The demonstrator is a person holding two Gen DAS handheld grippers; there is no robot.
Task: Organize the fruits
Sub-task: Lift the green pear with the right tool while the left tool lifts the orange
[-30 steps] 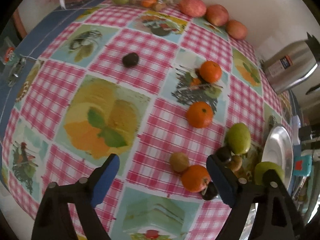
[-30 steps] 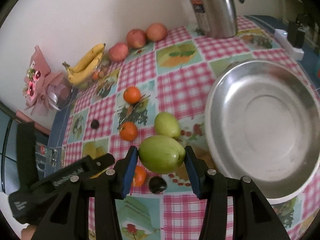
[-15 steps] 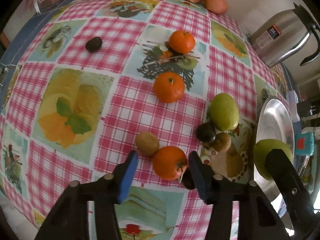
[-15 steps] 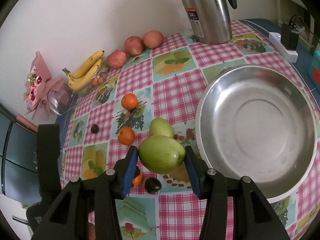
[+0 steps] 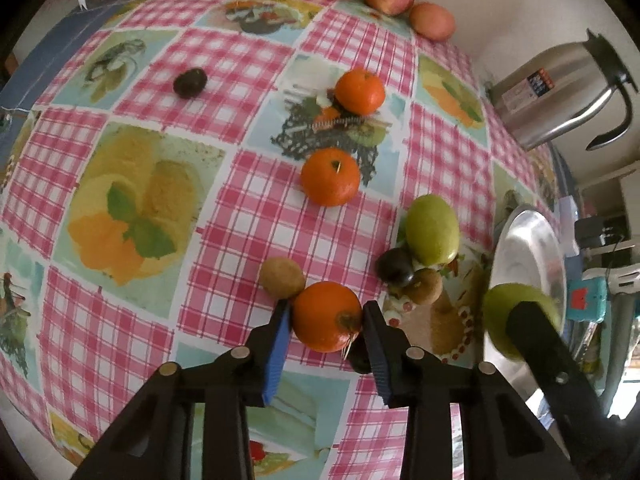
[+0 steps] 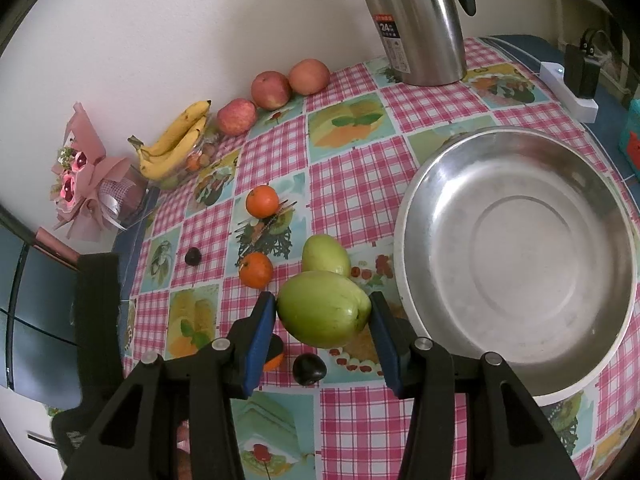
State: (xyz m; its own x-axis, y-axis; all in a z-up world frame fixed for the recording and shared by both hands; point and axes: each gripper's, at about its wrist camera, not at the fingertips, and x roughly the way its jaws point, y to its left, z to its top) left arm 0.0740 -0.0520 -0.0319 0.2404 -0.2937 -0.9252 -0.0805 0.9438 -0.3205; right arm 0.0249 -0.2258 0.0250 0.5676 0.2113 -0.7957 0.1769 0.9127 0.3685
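Note:
My left gripper [image 5: 325,317] is shut on an orange [image 5: 326,316] that rests on the checked tablecloth, with a kiwi [image 5: 281,277] touching its left side. My right gripper [image 6: 322,314] is shut on a green mango [image 6: 322,313] and holds it above the table, left of the steel bowl [image 6: 516,264]. The held mango also shows in the left wrist view [image 5: 516,320] beside the bowl's rim [image 5: 520,248]. A second green mango [image 5: 432,229], a dark plum [image 5: 395,266], another kiwi [image 5: 426,286] and two more oranges [image 5: 330,176] [image 5: 359,91] lie on the cloth.
A steel kettle [image 6: 416,20] stands at the back by the wall. Three apples [image 6: 270,89], bananas [image 6: 176,136] on a clear box and a pink bouquet [image 6: 88,176] line the back left. A lone dark plum [image 5: 189,82] lies far left. A white power strip [image 6: 568,88] sits back right.
My left gripper has moved forward and closed from wide open onto the near orange. My right gripper has kept hold of the green mango and lifted slightly back from the bowl.

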